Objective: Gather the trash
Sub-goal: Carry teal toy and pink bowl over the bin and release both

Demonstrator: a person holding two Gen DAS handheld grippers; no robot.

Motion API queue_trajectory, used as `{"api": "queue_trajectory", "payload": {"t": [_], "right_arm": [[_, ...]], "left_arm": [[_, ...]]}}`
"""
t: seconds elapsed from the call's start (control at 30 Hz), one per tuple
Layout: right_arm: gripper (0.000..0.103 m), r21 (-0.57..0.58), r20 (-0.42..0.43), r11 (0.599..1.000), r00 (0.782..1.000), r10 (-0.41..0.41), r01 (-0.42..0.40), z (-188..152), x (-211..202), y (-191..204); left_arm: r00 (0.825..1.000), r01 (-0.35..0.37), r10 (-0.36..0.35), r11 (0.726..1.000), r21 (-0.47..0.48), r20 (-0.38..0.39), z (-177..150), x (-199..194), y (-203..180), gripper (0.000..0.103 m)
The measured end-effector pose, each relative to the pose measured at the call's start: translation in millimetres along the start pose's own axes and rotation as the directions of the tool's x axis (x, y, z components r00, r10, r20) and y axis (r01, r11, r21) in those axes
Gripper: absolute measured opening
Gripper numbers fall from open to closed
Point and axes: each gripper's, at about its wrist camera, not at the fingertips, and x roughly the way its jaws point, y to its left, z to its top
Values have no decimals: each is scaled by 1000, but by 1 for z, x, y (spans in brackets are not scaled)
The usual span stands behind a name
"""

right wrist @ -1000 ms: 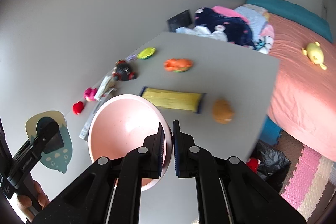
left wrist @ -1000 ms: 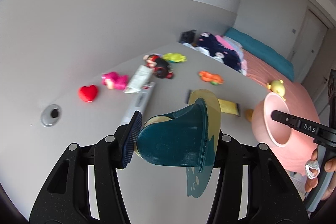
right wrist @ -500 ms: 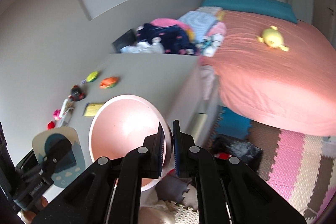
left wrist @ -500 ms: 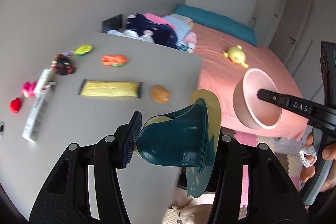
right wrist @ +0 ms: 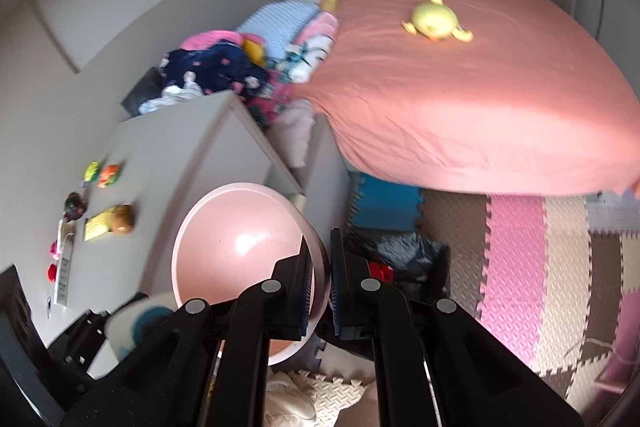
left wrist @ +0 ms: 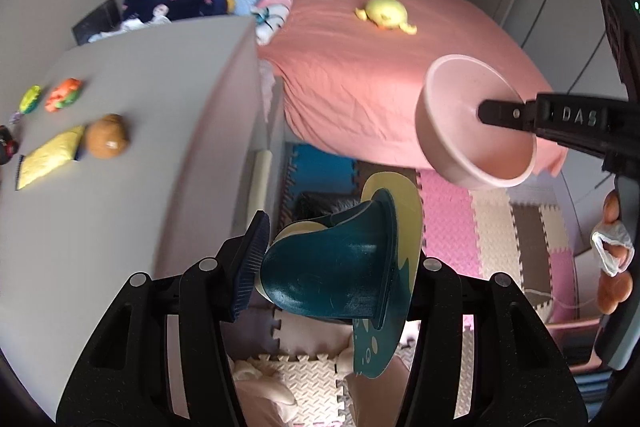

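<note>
Dustpan: we hold the teal dustpan [left wrist: 336,275] between the pads of the left hand-held gripper [left wrist: 332,267], out over the floor past the bench edge; the jaws have just been opening a little, the dustpan between them.
Bowl: the pink bowl [right wrist: 240,251] has its rim between the narrowly parted pads of the right hand-held gripper [right wrist: 326,271]; those jaws have just been opening slightly, and we cannot tell whether they press the rim.
Trash bag: a black bag [right wrist: 400,259] lies on the floor just beyond the bowl, near the foot of the bench.
Bench: the grey bench [left wrist: 152,99] carries a yellow packet [left wrist: 48,159], a brown round toy [left wrist: 107,142] touching it, and small bright toys further along.
Floor: foam puzzle mats [right wrist: 516,255] in pink, cream, brown and blue.
Bed: a pink-covered bed [right wrist: 460,99] beside the bench, a yellow plush toy [right wrist: 436,21] on top, folded clothes [right wrist: 224,71] heaped between bed and wall.
</note>
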Motion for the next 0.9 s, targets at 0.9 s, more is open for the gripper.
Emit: {"api": "queue_trajectory", "payload": {"t": [0.9], "right_arm": [[72,-132,34,991,999,42,-37,-16,3,96]], "left_arm": [[989,-125,134,983,-131,64,-17,-46,94,97]]}}
